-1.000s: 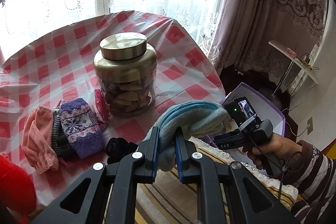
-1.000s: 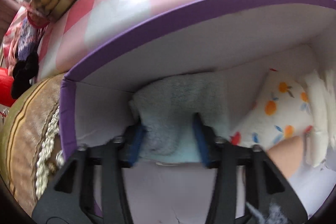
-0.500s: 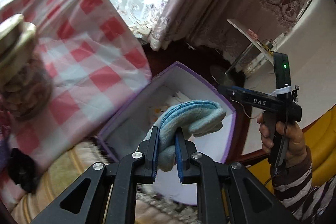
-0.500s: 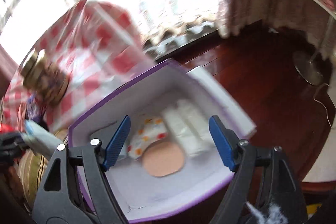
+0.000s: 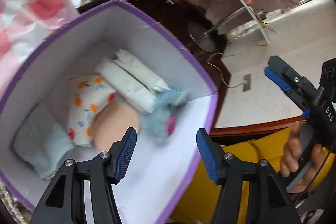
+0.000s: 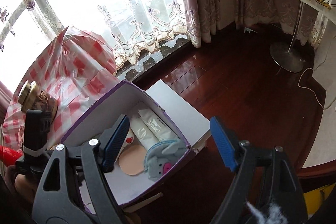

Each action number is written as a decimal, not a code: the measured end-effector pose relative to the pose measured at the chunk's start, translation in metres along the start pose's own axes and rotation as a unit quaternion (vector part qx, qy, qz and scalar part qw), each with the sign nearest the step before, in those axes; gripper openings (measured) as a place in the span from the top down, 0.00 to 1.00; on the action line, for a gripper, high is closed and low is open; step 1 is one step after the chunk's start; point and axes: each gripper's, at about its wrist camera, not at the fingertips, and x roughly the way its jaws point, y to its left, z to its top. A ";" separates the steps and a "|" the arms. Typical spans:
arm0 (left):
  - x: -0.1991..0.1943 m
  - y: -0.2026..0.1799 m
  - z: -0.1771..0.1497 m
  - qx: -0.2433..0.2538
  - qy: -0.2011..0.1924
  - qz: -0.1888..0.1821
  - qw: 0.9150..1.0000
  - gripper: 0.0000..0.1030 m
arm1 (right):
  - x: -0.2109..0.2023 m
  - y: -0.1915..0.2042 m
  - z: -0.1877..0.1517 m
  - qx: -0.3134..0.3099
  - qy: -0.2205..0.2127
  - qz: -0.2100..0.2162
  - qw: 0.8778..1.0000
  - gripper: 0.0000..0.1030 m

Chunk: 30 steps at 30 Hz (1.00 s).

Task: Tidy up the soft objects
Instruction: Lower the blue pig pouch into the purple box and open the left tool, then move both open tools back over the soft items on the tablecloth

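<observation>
A purple-rimmed box (image 5: 182,49) with a white inside holds soft things: a folded light blue towel (image 5: 42,140), a white cloth with orange flowers (image 5: 88,102), a peach round pad (image 5: 117,121), white packets (image 5: 134,81) and a fluffy blue pouch with a pink spot (image 5: 161,119). My left gripper (image 5: 166,152) is open and empty just above the box's near side. My right gripper (image 6: 168,144) is open and empty, higher above the box (image 6: 100,106); the blue pouch (image 6: 161,159) shows below it.
A table with a red-checked cloth (image 6: 69,68) stands left of the box, with a gold-lidded jar (image 6: 35,98) on it. Dark wooden floor (image 6: 241,85), a lamp base (image 6: 287,56) and curtains lie beyond. A yellow cushion (image 5: 231,171) is below the box.
My left gripper swung from the table over the box, opened and let go of the blue pouch, which now lies in the box. My right gripper released the towel and rose.
</observation>
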 end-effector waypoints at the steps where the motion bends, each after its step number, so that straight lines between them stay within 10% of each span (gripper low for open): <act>1: -0.002 0.003 -0.003 -0.001 -0.003 0.011 1.000 0.42 | 0.002 0.000 -0.001 0.000 0.002 0.001 1.000 0.21; 13: -0.087 0.032 -0.044 -0.030 -0.118 0.019 0.992 0.42 | 0.019 0.084 -0.011 -0.074 0.027 0.066 0.995 0.21; 30: -0.222 0.121 -0.155 -0.114 -0.282 0.121 0.945 0.42 | 0.026 0.259 -0.062 -0.243 0.079 0.160 0.954 0.21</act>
